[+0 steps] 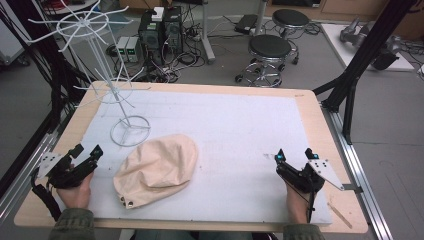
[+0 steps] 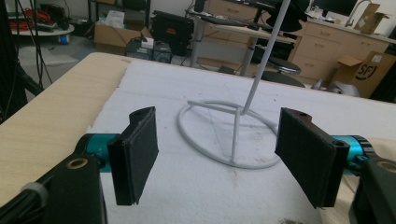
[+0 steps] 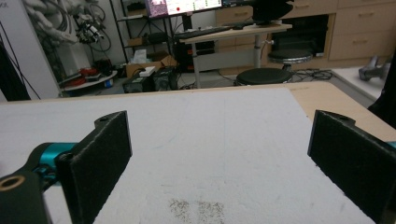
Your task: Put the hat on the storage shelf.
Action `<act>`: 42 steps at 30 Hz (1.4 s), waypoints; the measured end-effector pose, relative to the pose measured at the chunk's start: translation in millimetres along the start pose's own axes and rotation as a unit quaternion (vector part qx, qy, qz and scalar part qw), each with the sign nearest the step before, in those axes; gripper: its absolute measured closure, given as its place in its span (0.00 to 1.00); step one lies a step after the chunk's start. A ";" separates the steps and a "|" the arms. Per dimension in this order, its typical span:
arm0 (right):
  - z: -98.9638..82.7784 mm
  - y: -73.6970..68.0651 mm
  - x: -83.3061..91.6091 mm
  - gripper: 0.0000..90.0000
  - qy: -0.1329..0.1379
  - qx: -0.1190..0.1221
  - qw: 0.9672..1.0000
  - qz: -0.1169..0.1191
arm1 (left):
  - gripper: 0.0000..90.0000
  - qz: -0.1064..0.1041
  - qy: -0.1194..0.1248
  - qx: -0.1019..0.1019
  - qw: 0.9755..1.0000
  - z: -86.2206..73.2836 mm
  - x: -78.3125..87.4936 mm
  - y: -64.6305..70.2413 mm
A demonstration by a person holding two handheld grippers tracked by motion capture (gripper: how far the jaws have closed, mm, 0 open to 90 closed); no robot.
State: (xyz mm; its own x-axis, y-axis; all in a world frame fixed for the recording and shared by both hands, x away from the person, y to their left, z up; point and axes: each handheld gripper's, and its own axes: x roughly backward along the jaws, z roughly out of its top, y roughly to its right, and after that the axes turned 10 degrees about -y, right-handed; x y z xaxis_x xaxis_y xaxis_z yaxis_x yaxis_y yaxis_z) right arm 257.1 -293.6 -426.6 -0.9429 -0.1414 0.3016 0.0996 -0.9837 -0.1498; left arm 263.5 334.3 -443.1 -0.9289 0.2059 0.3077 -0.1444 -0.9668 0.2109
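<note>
A beige cloth cap [image 1: 157,170] lies flat on the white mat [image 1: 240,125], left of centre. Behind it stands a white wire rack [image 1: 120,95] on a ring base [image 2: 224,140] with thin hooks at the top. My left gripper [image 1: 87,151] rests near the table's front left, open, its jaws framing the ring base with nothing between them [image 2: 224,163]. My right gripper [image 1: 295,155] sits at the front right, open and empty, looking across bare mat [image 3: 219,158].
Bare wood [image 1: 320,125] borders the mat on all sides. A black frame post [image 1: 350,85] rises at the table's right edge. Stools [image 1: 270,50], computer towers [image 1: 160,30] and cables stand on the floor beyond the far edge.
</note>
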 end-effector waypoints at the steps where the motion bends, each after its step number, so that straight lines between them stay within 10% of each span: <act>1: -0.2 1.4 0.0 0.06 0.003 -0.004 1.000 -0.001 | 0.33 0.000 0.000 -0.001 1.000 0.0 0.1 0.1; 42: -0.9 2.1 0.4 0.06 0.002 -0.007 1.000 0.001 | 0.32 -0.024 0.012 -0.012 1.000 9.7 5.1 17.8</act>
State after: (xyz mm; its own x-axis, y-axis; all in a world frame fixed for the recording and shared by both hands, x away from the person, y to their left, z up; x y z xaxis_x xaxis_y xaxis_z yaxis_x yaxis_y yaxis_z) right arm 256.6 -295.6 -427.7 -0.9443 -0.1419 0.2970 0.0965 -0.9820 -0.1624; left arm 259.5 319.6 -428.8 -0.9289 0.2485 0.2746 -0.1970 -0.9594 0.2019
